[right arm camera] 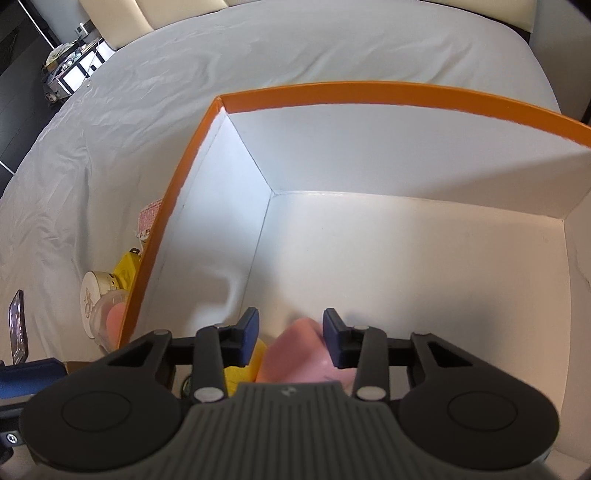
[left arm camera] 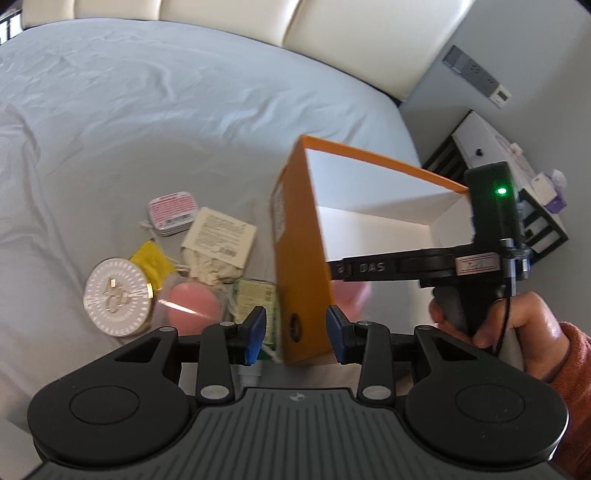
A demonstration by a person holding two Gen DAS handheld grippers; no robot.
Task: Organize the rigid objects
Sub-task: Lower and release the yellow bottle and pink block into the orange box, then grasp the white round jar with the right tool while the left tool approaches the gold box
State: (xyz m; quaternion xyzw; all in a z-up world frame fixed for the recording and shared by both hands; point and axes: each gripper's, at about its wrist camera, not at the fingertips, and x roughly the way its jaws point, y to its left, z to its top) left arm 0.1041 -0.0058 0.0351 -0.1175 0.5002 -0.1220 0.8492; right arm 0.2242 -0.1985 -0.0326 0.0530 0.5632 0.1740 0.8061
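Note:
An orange box (left arm camera: 301, 258) with a white inside stands on the bed; its rim fills the right wrist view (right arm camera: 332, 94). My left gripper (left arm camera: 295, 334) is open with its fingers on either side of the box's near left wall. My right gripper (right arm camera: 290, 341) is open inside the box, just above a blurred pink object (right arm camera: 299, 354) beside something yellow (right arm camera: 243, 369). Left of the box lie a round white compact (left arm camera: 118, 297), a pink sponge in a clear case (left arm camera: 194, 304), a yellow packet (left arm camera: 151, 260), a pink tin (left arm camera: 173, 212), a cream pouch with card (left arm camera: 218, 240) and a green packet (left arm camera: 256, 299).
The grey bed sheet (left arm camera: 147, 122) is wrinkled. A cream headboard (left arm camera: 258, 18) runs along the far side. A nightstand (left arm camera: 491, 147) with small items stands right of the bed. A phone (right arm camera: 16, 326) lies at the left edge of the right wrist view.

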